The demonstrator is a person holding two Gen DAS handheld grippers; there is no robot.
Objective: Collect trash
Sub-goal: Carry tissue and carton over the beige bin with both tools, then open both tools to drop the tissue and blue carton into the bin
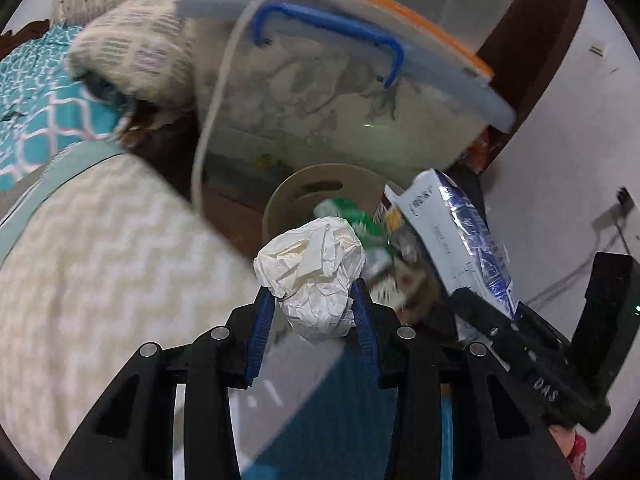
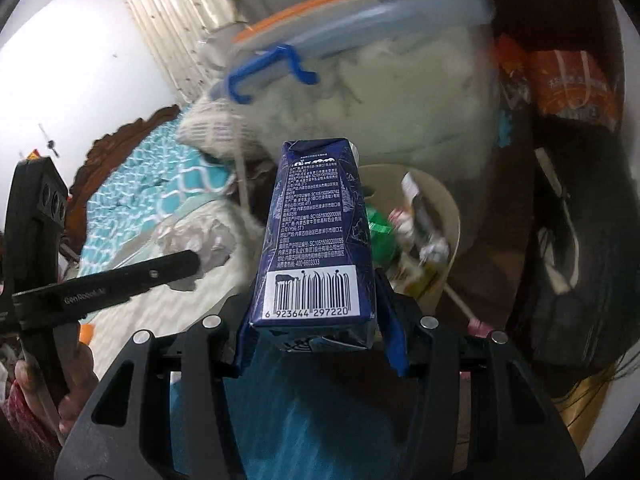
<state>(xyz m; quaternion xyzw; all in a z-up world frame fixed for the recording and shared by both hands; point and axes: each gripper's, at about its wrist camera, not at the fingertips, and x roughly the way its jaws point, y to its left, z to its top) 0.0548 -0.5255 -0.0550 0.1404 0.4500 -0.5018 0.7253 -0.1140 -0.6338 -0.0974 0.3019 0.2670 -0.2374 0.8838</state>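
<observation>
My left gripper [image 1: 314, 300] is shut on a crumpled white paper ball [image 1: 314, 276] and holds it just in front of a beige round trash bin [image 1: 280, 200]. My right gripper [image 2: 314, 316] is shut on a dark blue milk carton [image 2: 316, 232] with a barcode, held over the same bin [image 2: 448, 208]. The carton also shows in the left wrist view [image 1: 460, 236], at the right above the bin. The bin holds green wrappers [image 2: 380, 232] and other packaging. The left gripper's finger [image 2: 120, 284] shows at the left of the right wrist view, with the paper ball [image 2: 208, 248] at its tip.
A clear storage box with a grey-and-orange lid and blue handle [image 1: 328, 28] stands behind the bin. A bed with a chevron blanket [image 1: 100, 260] and teal cover [image 1: 36, 104] lies to the left. Orange bags [image 2: 576, 80] and a dark bag [image 2: 572, 248] stand to the right.
</observation>
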